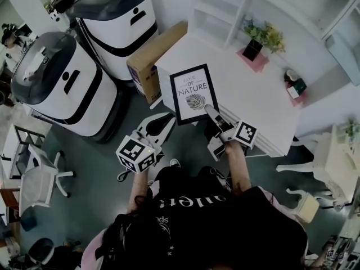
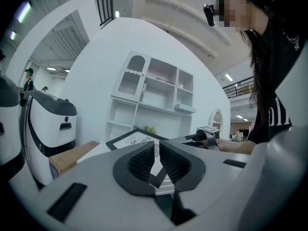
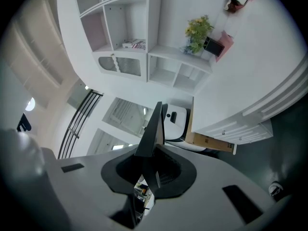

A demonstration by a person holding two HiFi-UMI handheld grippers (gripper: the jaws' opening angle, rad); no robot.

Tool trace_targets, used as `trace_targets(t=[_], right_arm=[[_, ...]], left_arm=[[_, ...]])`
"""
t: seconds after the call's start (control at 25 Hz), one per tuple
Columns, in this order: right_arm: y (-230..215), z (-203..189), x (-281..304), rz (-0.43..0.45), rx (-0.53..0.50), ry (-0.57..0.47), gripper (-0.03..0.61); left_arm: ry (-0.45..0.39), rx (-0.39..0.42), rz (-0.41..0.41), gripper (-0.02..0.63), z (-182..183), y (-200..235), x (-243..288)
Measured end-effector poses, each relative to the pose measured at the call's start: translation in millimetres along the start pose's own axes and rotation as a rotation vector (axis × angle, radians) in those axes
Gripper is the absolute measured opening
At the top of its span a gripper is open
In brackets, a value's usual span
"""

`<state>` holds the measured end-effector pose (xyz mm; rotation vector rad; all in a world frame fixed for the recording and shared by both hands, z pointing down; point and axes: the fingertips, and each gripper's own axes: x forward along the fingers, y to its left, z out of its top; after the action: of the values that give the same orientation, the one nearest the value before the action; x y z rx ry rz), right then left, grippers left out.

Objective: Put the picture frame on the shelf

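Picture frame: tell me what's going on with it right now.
A person holds a tool in each hand. The right tool is shut on the near corner of the black picture frame and holds it roughly flat over the near end of the white table. The left tool is shut and empty, off to the frame's side. The white shelf stands behind the table, and the frame is not on it yet.

Your head camera looks steeply down on the table point(image 1: 253, 94), shelf point(image 1: 216, 16) at twelve o'clock. Your left gripper point(image 2: 157, 150) camera faces that shelf level; your right gripper point(image 3: 154, 150) camera, rolled sideways, shares it at eleven o'clock.
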<state>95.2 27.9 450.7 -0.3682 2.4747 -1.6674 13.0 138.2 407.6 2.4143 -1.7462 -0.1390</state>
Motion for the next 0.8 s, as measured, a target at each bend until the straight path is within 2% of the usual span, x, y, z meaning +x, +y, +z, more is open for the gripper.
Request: trace_targets(t=[0.36, 0.52, 0.8], right_arm=[[-21.1, 26.8, 15.4, -0.069, 0.013, -0.046, 0.072], [-38.0, 53.7, 37.8, -0.090, 0.011, -0.075, 0.072], [-80.2, 116.8, 89.2, -0.099, 0.096, -0.160, 0.072]], left_arm=[[-0.016, -0.040, -0.077, 0.041, 1.4, 17.2, 34.9], [-0.007, -0.053, -0.092, 0.041, -0.6, 36.4, 51.4], [0.021, -0.036, -0.108, 0.041, 7.6, 90.7, 95.6]])
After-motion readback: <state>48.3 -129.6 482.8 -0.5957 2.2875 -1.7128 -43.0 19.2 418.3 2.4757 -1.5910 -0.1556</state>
